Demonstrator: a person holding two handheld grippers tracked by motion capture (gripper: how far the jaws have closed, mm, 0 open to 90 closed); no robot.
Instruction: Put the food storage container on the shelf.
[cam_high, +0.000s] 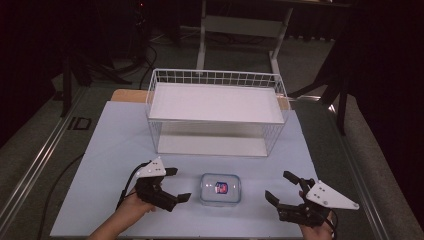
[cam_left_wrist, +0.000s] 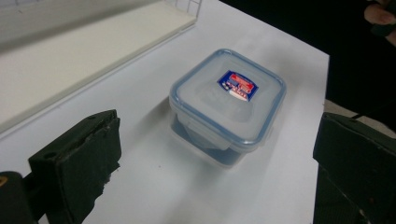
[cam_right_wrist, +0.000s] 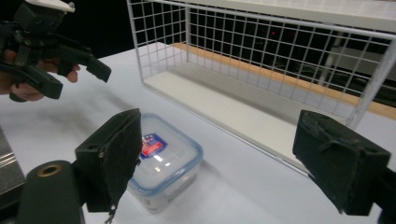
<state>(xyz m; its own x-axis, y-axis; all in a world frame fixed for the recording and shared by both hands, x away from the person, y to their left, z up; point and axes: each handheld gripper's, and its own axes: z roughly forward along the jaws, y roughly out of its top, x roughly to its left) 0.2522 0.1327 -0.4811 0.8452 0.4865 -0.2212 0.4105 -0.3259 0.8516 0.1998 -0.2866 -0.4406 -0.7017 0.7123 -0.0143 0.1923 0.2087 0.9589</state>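
We hold the left gripper (cam_high: 174, 185) and the right gripper (cam_high: 281, 190) low over the near edge of the table, both with jaws spread wide and nothing between them. The box (cam_high: 220, 189) sits on the table between them, near each but touching neither, closed under a clear lid (cam_left_wrist: 229, 95) with a blue seal and a small red and blue label.

We judge the box light and stiff, probably empty, though its cloudy walls hide the inside. The smooth plastic looks slippery, so we would pinch it across two opposite side walls, low under the lid's rim, and not by the clips. Squeezed hard, it could flex or skid.

The table (cam_high: 115, 150) is covered in a pale, flat, matt sheet. Beyond the box stands a white wire rack (cam_high: 216, 112) with an upper shelf and a lower one. The room around is dark, with stand legs and cables on the floor.
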